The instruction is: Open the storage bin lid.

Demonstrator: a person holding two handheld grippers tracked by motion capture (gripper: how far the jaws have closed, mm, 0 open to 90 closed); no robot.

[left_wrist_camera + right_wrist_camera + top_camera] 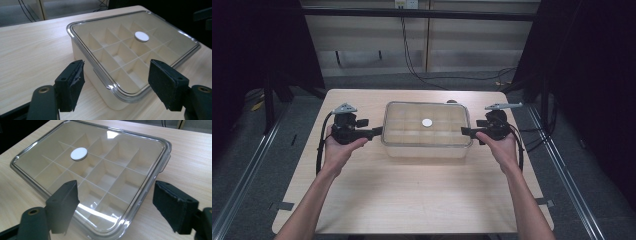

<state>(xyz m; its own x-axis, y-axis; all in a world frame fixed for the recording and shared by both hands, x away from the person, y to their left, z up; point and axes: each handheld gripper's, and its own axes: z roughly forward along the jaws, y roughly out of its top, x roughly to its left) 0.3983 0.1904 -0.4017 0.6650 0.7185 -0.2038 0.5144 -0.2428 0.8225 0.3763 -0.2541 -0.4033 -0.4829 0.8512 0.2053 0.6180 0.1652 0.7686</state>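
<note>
Both spread fingers (70,82) flank the lidded box (426,131).

cream rectangular compartment box (426,145) with clear lid (412,125) shut, flat at table centre; white round disc (427,122) on lid, slightly toward 12 o'clock.

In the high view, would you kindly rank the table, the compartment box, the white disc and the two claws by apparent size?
1. Table
2. Compartment box
3. Left claw and right claw, which look alike, so unranked
4. White disc
</note>
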